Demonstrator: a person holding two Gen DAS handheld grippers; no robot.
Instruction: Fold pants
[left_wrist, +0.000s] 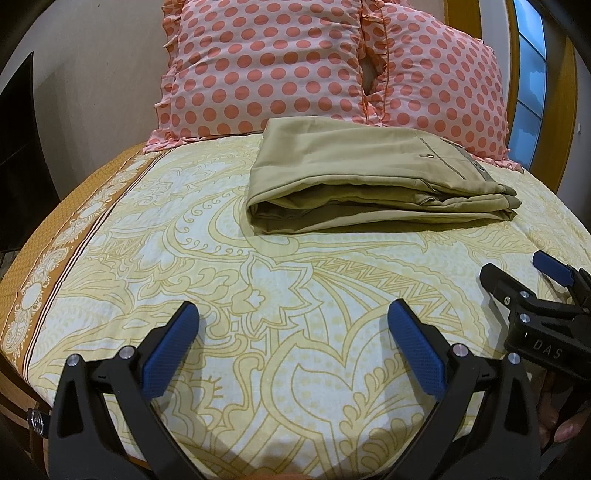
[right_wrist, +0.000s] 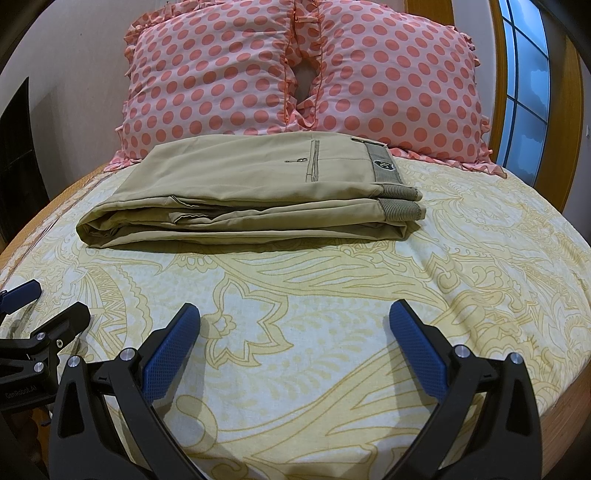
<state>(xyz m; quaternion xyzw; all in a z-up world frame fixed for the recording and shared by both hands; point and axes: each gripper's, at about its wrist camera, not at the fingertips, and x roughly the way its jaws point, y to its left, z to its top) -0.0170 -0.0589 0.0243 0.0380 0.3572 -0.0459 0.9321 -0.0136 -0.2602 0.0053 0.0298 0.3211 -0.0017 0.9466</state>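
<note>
The khaki pants (left_wrist: 369, 181) lie folded in a flat stack on the bed, in front of the pillows; in the right wrist view (right_wrist: 251, 199) the waistband and back pocket face up at the right. My left gripper (left_wrist: 293, 314) is open and empty, above the sheet well short of the pants. My right gripper (right_wrist: 295, 314) is open and empty too, also short of the pants. The right gripper shows at the right edge of the left wrist view (left_wrist: 532, 273). The left gripper shows at the left edge of the right wrist view (right_wrist: 48, 299).
A yellow patterned bedsheet (left_wrist: 258, 295) covers the bed (right_wrist: 332, 295). Two pink polka-dot pillows (left_wrist: 266, 66) (right_wrist: 399, 85) lean against the wall behind the pants. A wood-framed window (right_wrist: 524, 92) is at the right. The bed's edge falls off at the left (left_wrist: 44, 236).
</note>
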